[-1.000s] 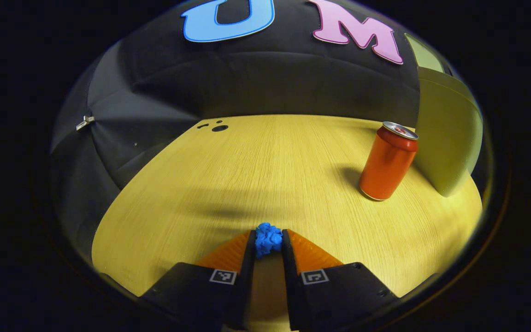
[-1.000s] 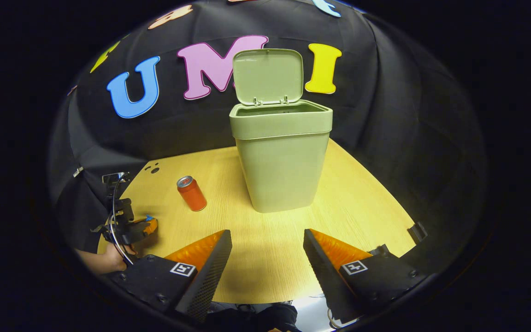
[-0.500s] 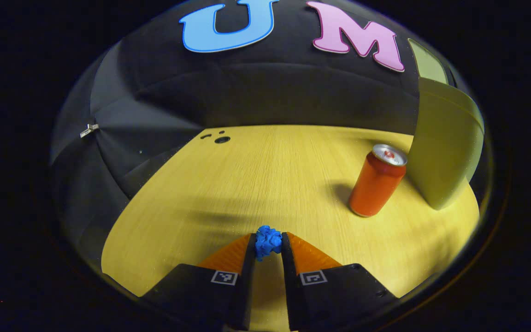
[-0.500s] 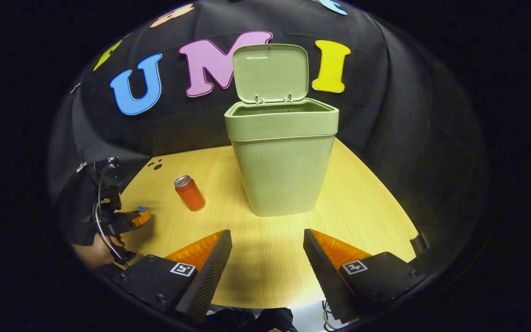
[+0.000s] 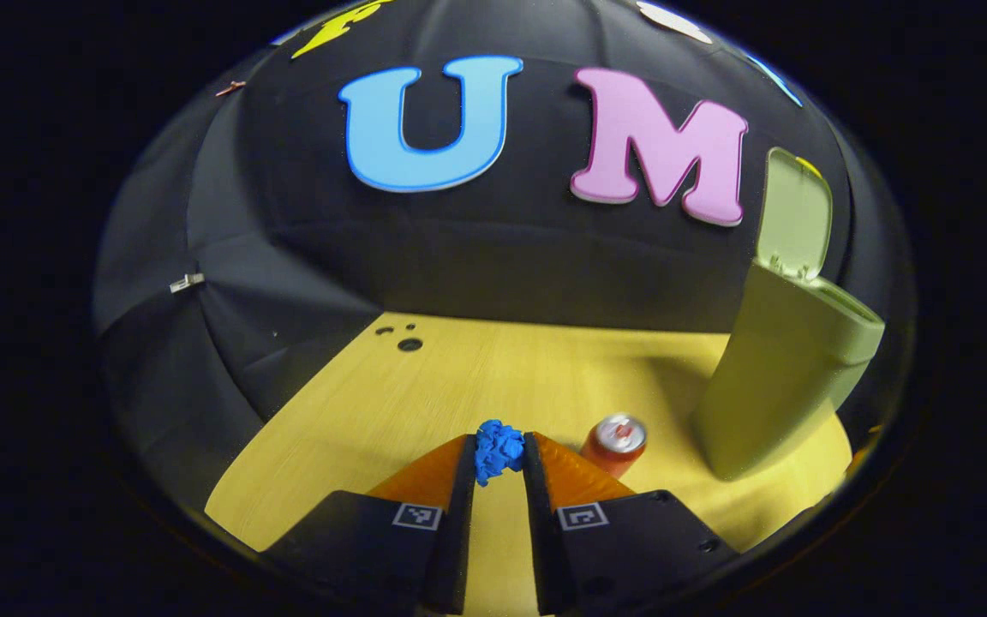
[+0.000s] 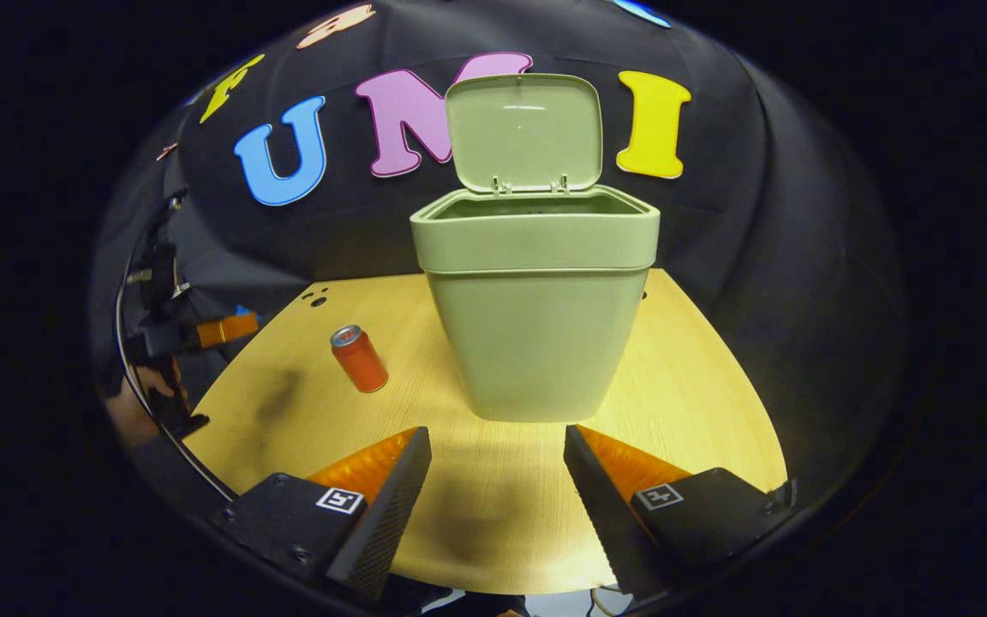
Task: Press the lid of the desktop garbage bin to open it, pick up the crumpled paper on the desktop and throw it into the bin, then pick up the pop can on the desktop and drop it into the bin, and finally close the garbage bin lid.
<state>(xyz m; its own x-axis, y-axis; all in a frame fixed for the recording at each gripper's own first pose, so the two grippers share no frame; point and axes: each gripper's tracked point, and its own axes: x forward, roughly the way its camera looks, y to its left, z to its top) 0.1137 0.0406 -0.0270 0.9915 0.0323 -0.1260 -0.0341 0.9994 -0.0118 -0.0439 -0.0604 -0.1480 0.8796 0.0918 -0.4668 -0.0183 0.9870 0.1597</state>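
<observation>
The left gripper (image 5: 499,452) holds the blue crumpled paper (image 5: 499,449) between both fingers above the table (image 6: 699,377), the right gripper (image 6: 497,467) is wide open before the open-lidded garbage bin (image 6: 536,343), and the pop can (image 6: 359,358) stands toward the table's left edge.
</observation>
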